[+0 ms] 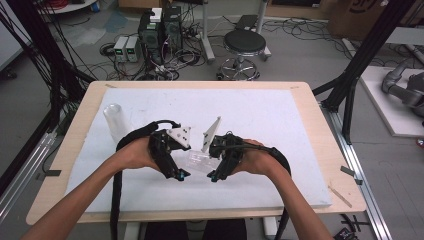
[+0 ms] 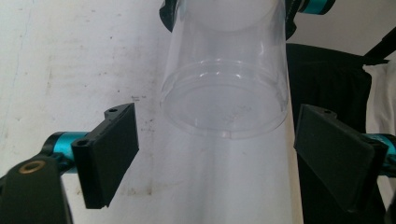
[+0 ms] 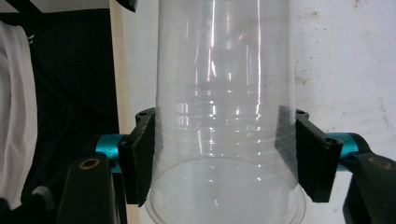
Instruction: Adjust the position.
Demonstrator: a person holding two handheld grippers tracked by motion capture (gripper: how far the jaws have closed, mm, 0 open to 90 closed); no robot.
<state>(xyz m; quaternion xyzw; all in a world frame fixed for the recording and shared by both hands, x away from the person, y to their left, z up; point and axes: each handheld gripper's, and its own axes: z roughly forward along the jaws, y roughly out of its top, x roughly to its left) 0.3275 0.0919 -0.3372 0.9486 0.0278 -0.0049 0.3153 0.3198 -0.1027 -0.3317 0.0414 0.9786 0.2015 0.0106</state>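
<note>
- The right claw squeezes a clear plastic cup near its wide rim, one pad on each side.
- The cup lies on its side just above the white bench, between the two claws.
- The left claw is let go. Its pads stand apart, and the cup's small end sits just past them, not touching.
- A second clear cup stands on the bench, off to the outer side of the left claw.

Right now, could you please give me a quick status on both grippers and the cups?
Right hand-held gripper shut on clear plastic cup. Left hand-held gripper open, pads clear of cup's base. Second clear cup stands apart, far left. Nothing blocking.
</note>
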